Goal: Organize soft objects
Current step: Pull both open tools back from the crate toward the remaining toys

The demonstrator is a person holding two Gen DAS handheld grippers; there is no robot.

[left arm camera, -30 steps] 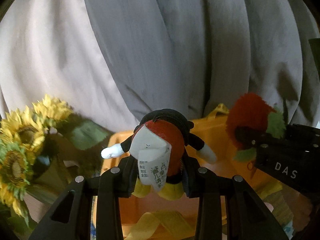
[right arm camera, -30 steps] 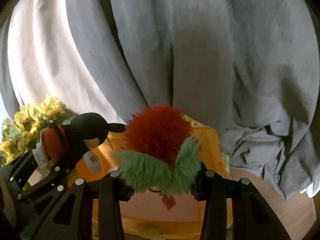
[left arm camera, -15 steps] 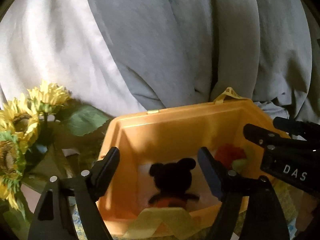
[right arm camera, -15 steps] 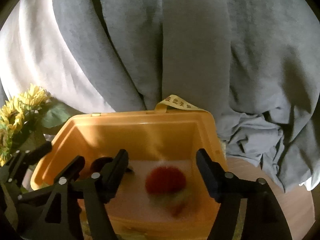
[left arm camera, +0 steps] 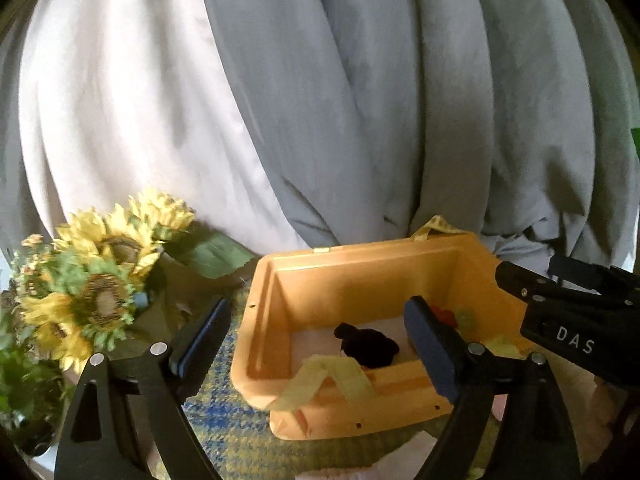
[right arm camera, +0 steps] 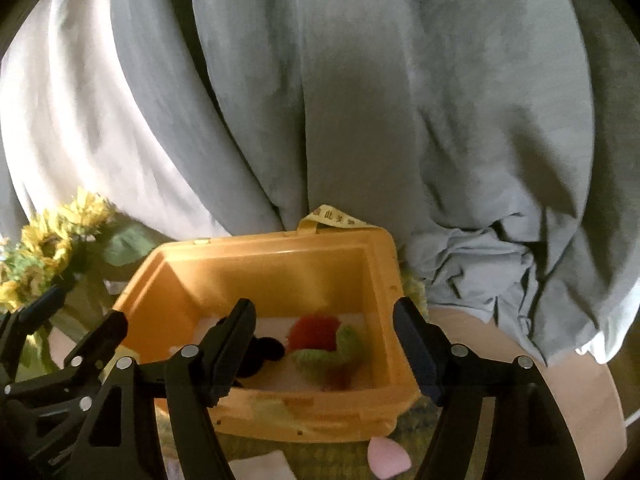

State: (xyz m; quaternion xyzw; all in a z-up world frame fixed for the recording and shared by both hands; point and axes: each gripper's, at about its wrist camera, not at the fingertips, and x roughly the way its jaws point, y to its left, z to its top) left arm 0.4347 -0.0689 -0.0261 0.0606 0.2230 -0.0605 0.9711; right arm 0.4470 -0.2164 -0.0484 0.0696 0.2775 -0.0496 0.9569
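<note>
Both grippers hover above an orange plastic bin (right arm camera: 384,280) with their jaws spread wide and nothing between them. The left gripper (left arm camera: 316,340) sits over the bin's left side; the right gripper (right arm camera: 324,336) sits over its middle. Two plush toys lie on the pale floor of the bin: a black mouse plush (left arm camera: 368,346) toward the left, and just beside it a fuzzy red-and-green plush (right arm camera: 324,340) toward the right. A yellow ribbon (left arm camera: 324,380) drapes over the bin's near rim. Artificial sunflowers (left arm camera: 96,292) stand left of the bin, near it. Grey curtains (right arm camera: 360,100) hang behind.
</note>
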